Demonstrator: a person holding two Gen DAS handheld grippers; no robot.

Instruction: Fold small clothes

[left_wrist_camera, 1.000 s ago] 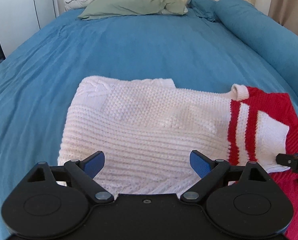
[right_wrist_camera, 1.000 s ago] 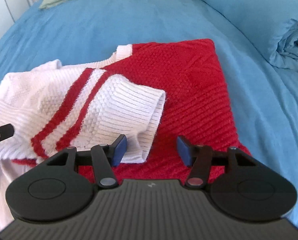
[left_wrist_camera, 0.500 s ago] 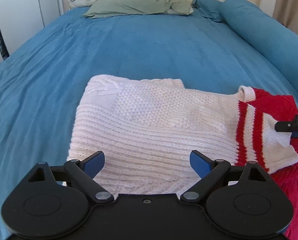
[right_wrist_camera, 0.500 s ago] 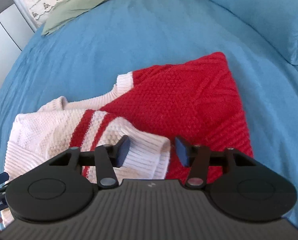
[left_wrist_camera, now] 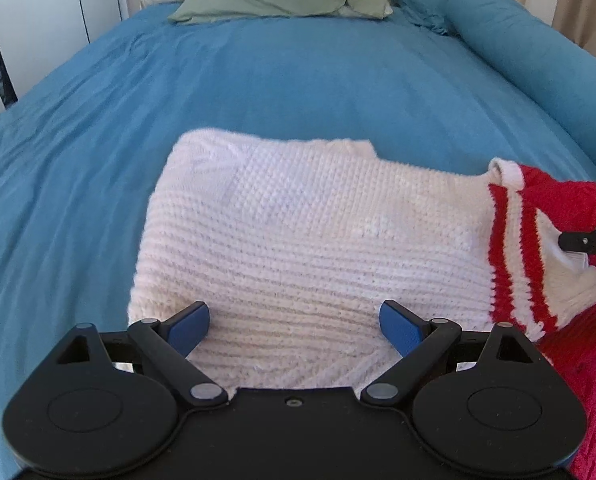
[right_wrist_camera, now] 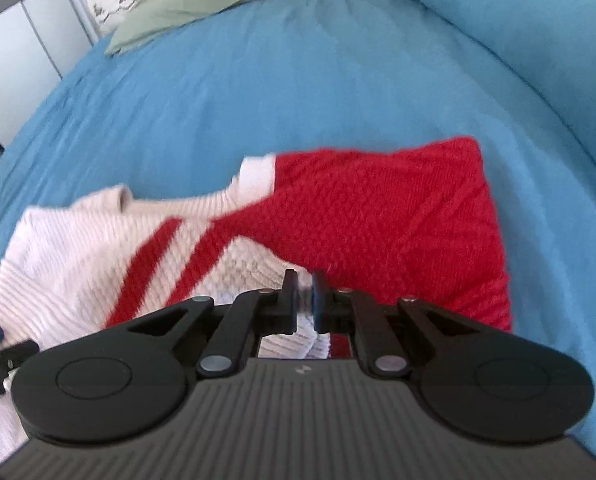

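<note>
My right gripper [right_wrist_camera: 305, 294] pinches white sleeve cuff [right_wrist_camera: 258, 272] of knit sweater [left_wrist_camera: 298, 240]; my left gripper [left_wrist_camera: 294, 320] gapes wide above sweater hem.

The left gripper [left_wrist_camera: 294, 322] hovers wide open over a white knitted sweater [left_wrist_camera: 298, 248] on the blue bedsheet [left_wrist_camera: 258, 88] — the right gripper [left_wrist_camera: 587, 240] touches its red-striped sleeve [left_wrist_camera: 529, 256]

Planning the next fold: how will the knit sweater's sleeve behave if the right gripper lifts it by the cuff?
The sweater is chunky, loose knit, so the striped sleeve will probably hang floppy and stretch a little. The right gripper pinches only the cuff edge, so the rest likely drags. The coarse texture should resist slipping.
</note>
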